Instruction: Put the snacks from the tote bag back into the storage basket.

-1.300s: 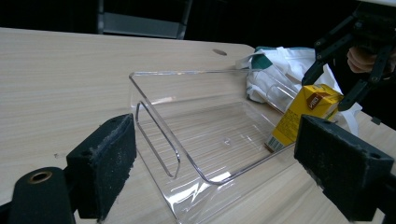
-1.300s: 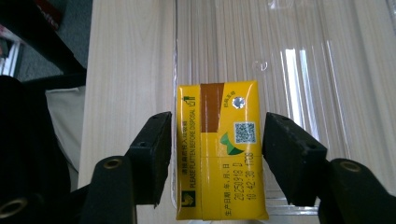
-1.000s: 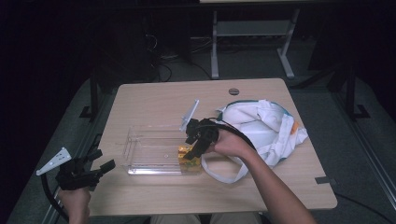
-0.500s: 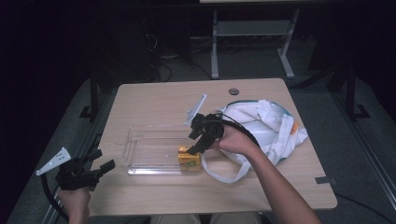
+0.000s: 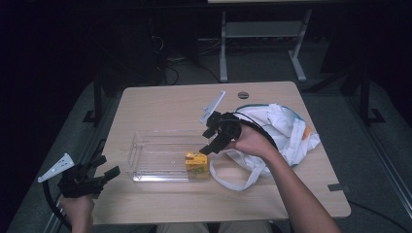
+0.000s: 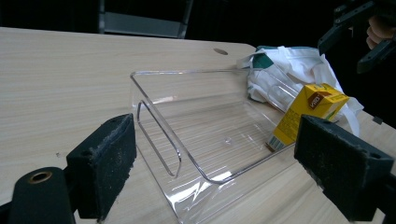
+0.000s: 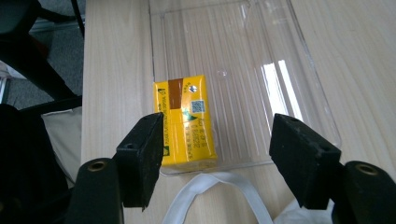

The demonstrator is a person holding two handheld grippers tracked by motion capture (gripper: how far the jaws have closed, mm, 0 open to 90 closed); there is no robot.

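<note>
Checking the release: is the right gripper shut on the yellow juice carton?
No, the right gripper is open above the yellow juice carton, its jaws apart.

Both grippers are black. The left gripper [image 5: 104, 171], at the lower left of the high view, carries a pale grey three-cornered plate [image 5: 56, 167] and a black cable [image 5: 51, 206]. The right gripper [image 5: 210, 141], mid-frame, has the same plate [image 5: 213, 107]. Its rough black pads [image 7: 142, 156] sit above round screw holes. Both forearms are bare.

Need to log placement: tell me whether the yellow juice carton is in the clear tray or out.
In. The yellow juice carton stands inside the clear tray, at its end nearest the white bag, released from the open right gripper.
</note>
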